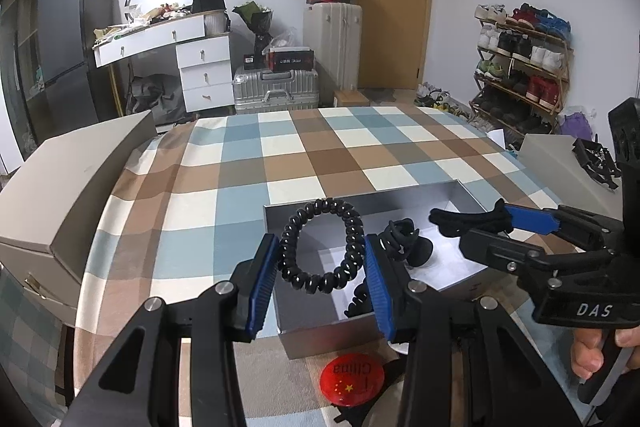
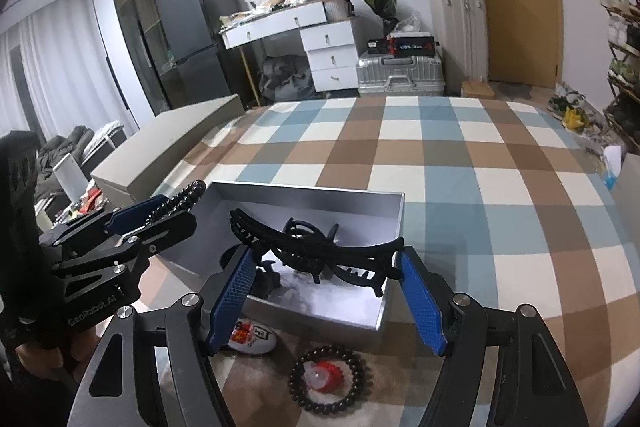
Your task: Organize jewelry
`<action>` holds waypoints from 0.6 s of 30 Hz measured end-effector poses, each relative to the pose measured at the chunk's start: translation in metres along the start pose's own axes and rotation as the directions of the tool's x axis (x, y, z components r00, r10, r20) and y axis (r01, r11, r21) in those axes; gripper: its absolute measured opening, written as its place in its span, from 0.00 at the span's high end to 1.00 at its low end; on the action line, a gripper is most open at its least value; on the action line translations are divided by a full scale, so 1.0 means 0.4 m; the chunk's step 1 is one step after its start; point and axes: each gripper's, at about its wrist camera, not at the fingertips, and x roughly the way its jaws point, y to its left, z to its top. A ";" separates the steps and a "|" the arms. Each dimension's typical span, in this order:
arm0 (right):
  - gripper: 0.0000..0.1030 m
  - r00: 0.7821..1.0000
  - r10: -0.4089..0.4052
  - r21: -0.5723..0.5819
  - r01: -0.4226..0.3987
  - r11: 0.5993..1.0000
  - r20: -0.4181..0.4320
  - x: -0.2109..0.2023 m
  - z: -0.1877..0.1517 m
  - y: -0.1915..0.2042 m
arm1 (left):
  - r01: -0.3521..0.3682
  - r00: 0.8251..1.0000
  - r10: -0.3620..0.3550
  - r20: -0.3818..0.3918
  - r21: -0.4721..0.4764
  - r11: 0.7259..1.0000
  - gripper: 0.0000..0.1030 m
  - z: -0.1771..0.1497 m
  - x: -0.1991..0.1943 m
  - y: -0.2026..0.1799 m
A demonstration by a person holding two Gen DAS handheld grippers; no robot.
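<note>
A coil bracelet (image 1: 322,247) is gripped by the left gripper (image 1: 320,279), a hair claw (image 2: 320,251) by the right gripper (image 2: 324,291) (both over the near part of the tray (image 2: 304,189)); release is needed next.

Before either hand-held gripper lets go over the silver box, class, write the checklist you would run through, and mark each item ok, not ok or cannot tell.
1. Left hand-held gripper holds the black spiral hair tie between its pads: ok.
2. Right hand-held gripper holds the black claw hair clip: ok.
3. Silver box is open, no lid in the way: ok.
4. Spiral hair tie is above the box opening: ok.
5. Claw hair clip is fully inside the box rim: cannot tell; one tip reaches the near right wall.
6. Everything is packed: not ok; a black bead bracelet lies outside on the checked cloth.
</note>
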 end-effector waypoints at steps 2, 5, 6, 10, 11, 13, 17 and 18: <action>0.30 1.000 -0.005 0.000 0.005 1.000 -0.008 0.010 -0.001 -0.002 | -0.011 1.000 0.011 -0.004 0.006 1.000 0.64 0.000 0.005 -0.001; 0.30 1.000 -0.016 -0.014 0.016 1.000 -0.003 0.015 -0.003 0.001 | -0.030 1.000 0.030 -0.008 0.011 0.999 0.64 0.001 0.012 -0.002; 0.30 1.000 -0.018 -0.013 0.018 1.000 -0.004 0.017 -0.002 0.001 | -0.028 1.000 0.028 -0.008 0.009 1.000 0.64 0.000 0.015 -0.001; 0.30 1.000 -0.011 -0.007 0.011 1.000 -0.009 0.019 0.002 0.002 | -0.023 1.000 0.023 -0.014 0.005 1.000 0.64 -0.003 0.020 0.000; 0.28 1.000 -0.006 -0.008 0.006 1.000 -0.014 0.019 0.004 0.003 | -0.026 1.000 0.026 -0.015 0.006 1.000 0.64 -0.004 0.020 -0.002; 0.22 1.000 0.009 -0.017 -0.009 1.000 -0.008 0.013 0.003 0.009 | -0.028 1.000 0.028 -0.013 0.004 1.000 0.63 -0.005 0.013 -0.003; 0.13 1.000 0.015 -0.037 -0.015 0.999 0.015 -0.013 0.001 0.019 | -0.006 1.000 0.006 -0.001 -0.004 1.000 0.56 0.001 -0.001 -0.005; 0.09 1.000 0.009 -0.044 -0.008 0.999 0.020 -0.023 0.001 0.021 | -0.003 1.000 0.003 0.007 -0.005 1.000 0.50 0.002 -0.008 -0.006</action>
